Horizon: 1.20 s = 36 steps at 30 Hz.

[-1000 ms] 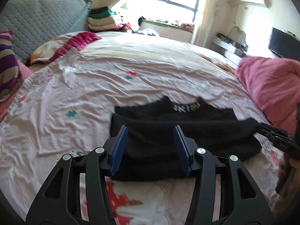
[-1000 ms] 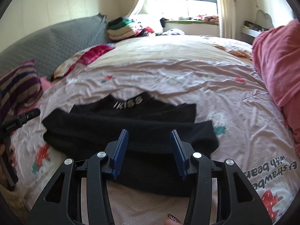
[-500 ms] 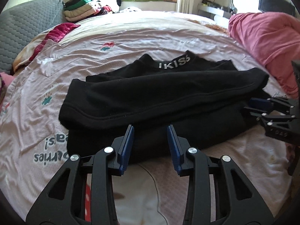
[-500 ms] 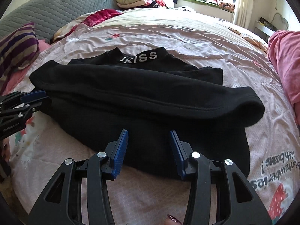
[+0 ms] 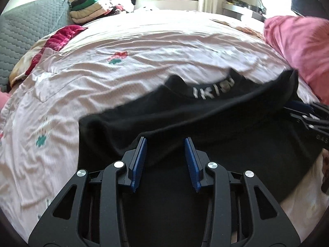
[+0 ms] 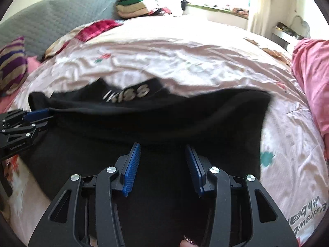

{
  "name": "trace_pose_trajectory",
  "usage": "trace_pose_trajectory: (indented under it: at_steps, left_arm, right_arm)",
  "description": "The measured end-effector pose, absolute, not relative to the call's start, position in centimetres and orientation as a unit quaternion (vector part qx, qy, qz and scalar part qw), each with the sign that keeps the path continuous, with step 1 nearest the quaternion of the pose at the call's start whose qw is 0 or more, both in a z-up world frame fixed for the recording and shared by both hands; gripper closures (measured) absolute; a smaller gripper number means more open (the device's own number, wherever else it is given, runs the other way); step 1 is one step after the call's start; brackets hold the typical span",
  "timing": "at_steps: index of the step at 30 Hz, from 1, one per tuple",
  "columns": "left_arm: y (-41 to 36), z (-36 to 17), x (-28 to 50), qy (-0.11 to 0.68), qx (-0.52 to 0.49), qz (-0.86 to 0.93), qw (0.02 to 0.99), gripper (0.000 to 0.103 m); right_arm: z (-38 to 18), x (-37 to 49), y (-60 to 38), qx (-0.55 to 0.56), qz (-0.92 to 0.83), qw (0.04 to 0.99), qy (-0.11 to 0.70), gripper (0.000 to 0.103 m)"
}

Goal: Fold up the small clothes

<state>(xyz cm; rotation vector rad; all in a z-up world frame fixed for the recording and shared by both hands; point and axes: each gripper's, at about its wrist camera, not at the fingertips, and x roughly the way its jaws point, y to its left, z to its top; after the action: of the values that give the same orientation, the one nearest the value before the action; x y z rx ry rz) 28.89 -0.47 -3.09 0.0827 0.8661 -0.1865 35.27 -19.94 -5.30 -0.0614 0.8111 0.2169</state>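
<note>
A black garment [image 5: 205, 127] with a white "IKISS" neck label [image 5: 213, 88] lies partly folded on the pink bedsheet [image 5: 127, 57]; it also shows in the right wrist view [image 6: 156, 127]. My left gripper [image 5: 165, 142] is open, its blue pads over the garment's near left part. My right gripper [image 6: 162, 146] is open over the garment's near right part. Each gripper shows at the edge of the other's view, the right gripper [image 5: 306, 113] and the left gripper [image 6: 26, 119], low at the garment's ends.
A pink blanket [image 5: 300, 47] is heaped on the right of the bed. A grey quilted headboard [image 5: 26, 35], a striped pillow [image 6: 12, 65] and a stack of folded clothes [image 5: 88, 10] are at the left and back.
Both grippers have moved forward and lower onto the garment, which now fills the near part of both views. Both stay open.
</note>
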Motion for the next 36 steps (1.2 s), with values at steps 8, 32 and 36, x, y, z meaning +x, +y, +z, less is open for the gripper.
trace_pose_trajectory:
  at_steps: [8, 32, 36]
  left_arm:
    - [3.8, 1.7, 30.6, 0.359, -0.049, -0.052, 0.931, 0.065]
    - [9.5, -4.3, 29.8, 0.416, -0.146, -0.068, 0.895, 0.095]
    - [9.7, -2.3, 28.7, 0.379, -0.147, -0.071, 0.911, 0.097]
  right_arm:
    - [-3.7, 35.8, -24.5, 0.010, 0.060, 0.927, 0.371, 0.058]
    - [-6.0, 37.0, -28.4, 0.079, 0.072, 0.912, 0.396, 0.094]
    - [-3.2, 36.2, -27.6, 0.062, 0.091, 0.936, 0.335, 0.095]
